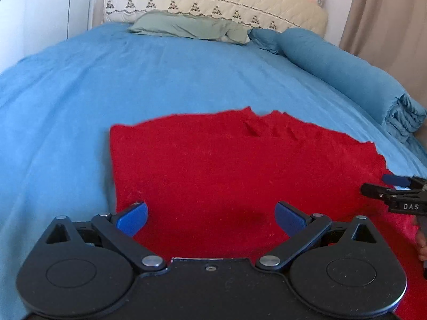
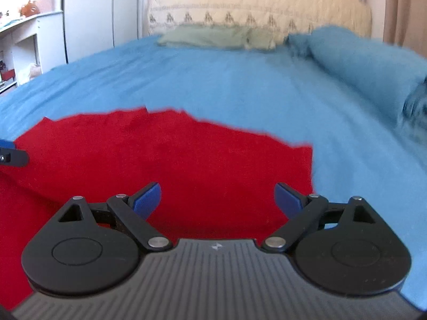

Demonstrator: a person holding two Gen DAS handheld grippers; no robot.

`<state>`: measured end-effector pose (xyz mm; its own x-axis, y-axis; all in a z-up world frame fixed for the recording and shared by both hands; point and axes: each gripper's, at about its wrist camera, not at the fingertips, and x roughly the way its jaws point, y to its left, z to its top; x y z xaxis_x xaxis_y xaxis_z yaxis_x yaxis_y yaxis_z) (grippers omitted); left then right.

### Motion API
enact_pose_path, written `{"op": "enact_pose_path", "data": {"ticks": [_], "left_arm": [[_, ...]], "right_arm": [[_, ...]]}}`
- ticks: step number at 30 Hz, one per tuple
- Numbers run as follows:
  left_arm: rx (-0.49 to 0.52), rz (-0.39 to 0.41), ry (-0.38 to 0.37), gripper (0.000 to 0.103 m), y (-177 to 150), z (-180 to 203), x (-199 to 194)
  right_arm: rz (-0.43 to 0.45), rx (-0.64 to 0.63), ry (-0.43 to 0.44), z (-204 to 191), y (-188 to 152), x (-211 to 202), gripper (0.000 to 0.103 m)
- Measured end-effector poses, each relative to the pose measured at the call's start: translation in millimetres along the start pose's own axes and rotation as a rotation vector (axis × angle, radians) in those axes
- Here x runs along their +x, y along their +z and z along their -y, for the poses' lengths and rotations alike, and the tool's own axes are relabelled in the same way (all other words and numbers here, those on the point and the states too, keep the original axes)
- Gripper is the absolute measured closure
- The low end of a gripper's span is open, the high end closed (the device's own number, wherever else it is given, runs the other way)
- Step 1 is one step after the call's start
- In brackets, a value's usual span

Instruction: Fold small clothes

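Both tongs, left (image 1: 211, 218) and right (image 2: 217, 200), gape wide above red garment (image 1: 213, 165) on blue bed (image 1: 160, 80).

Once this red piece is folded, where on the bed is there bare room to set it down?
Bare blue bedspread lies left of the red garment, and a broad stretch beyond it up to the green pillow. Right is tighter: the rolled blue blanket runs along that edge. Both hand-held grippers hover open over the garment.

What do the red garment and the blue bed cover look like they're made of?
The red garment looks like a fuzzy knit or fleece: matte, with fine stray fibres and a ragged far edge. The blue bed cover looks like soft brushed fabric, perhaps cotton or microfibre: matte, with shallow wrinkles.
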<state>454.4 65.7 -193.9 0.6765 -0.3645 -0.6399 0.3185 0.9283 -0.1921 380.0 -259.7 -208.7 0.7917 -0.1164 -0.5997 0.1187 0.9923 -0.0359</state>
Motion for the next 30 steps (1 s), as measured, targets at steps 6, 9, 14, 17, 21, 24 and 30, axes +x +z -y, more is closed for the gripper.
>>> {"op": "enact_pose_path", "data": {"ticks": [6, 9, 14, 17, 21, 24, 30], "left_arm": [[0.022, -0.011, 0.023, 0.0, 3, 2, 4], [0.006, 0.022, 0.059, 0.0, 15, 10, -18], [0.0, 0.147, 0.142, 0.0, 30, 19, -103], [-0.029, 0.136, 0.14, 0.0, 29, 17, -154], [-0.054, 0.062, 0.112, 0.0, 0, 11, -204], [-0.06, -0.03, 0.086, 0.0, -34, 9, -225], [-0.183, -0.178, 0.022, 0.004, -107, 2, -242]], "right_arm": [[-0.025, 0.114, 0.038, 18, -19, 7, 0.0], [-0.039, 0.093, 0.034, 18, -12, 2, 0.0], [0.057, 0.138, 0.086, 33, 17, -53, 0.0], [0.129, 0.105, 0.084, 43, 30, -108, 0.0], [0.143, 0.027, 0.037, 54, 31, -183, 0.0], [0.102, 0.029, 0.033, 62, 17, -224, 0.0], [-0.002, 0.044, 0.046, 71, -52, -282, 0.0]]}}
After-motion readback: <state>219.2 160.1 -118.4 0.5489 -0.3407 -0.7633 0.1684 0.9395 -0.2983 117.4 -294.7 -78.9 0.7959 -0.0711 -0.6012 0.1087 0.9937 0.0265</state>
